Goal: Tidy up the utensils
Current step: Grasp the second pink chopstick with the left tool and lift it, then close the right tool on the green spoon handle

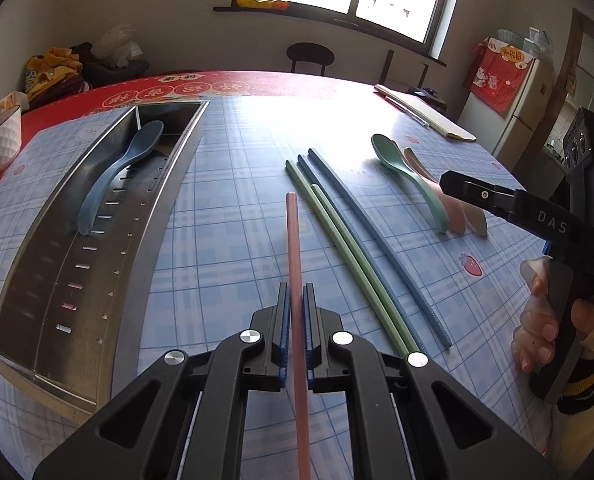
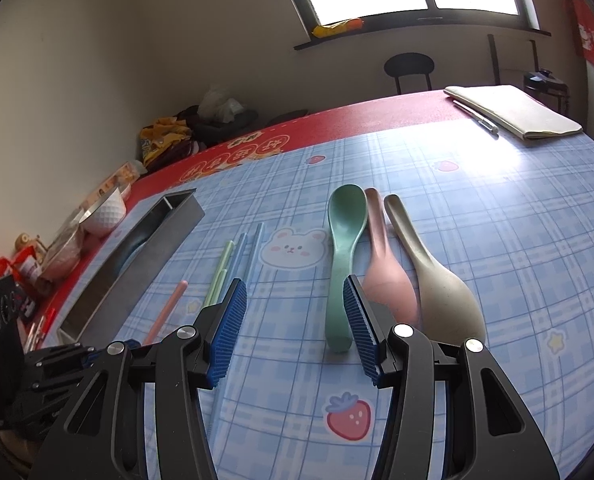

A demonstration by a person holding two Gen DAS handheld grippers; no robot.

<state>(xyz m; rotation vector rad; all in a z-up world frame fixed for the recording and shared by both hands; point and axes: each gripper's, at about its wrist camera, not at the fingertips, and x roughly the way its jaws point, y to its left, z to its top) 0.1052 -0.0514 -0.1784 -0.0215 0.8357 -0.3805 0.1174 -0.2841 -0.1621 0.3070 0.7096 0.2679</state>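
Left wrist view. Left gripper [image 1: 296, 300] clamped on a pink chopstick [image 1: 293, 240]; blue pads [image 1: 284, 312] press its shaft from both sides. The stick runs straight ahead out of the jaws, its far end beyond the tips and seemingly lifted off the cloth. Left of the jaws: a steel tray [image 1: 169, 200], long axis running away from the tips, with a blue spoon [image 1: 117, 172] lying in it, bowl at the far end. Right of the jaws and just beside the pink stick: two green chopsticks [image 1: 337, 236] and two blue chopsticks [image 1: 377, 232], side by side on the blue checked cloth [image 1: 233, 208]. Further right: green spoon [image 1: 401, 168], pink spoon [image 1: 455, 216], beige spoon [image 1: 479, 222], close together. The right gripper [image 1: 473, 194] enters from the right edge, over the spoon handles; a hand [image 1: 545, 320] holds its grip.

Right wrist view. Right gripper [image 2: 295, 312] stands about half open, nothing pressed between its pads [image 2: 229, 320]. Green spoon [image 2: 343, 256] lies between the jaws, toward the right pad, handle end near the tips, bowl far; contact with the pad cannot be told. Pink spoon [image 2: 381, 272] and beige spoon [image 2: 437, 292] lie just right of the right finger, bowls near. Left of the left finger: green chopsticks [image 2: 221, 272], blue chopsticks [image 2: 253, 244], the pink chopstick [image 2: 169, 304], then the tray [image 2: 137, 272]. Left gripper [image 2: 93, 354] shows at the lower left.
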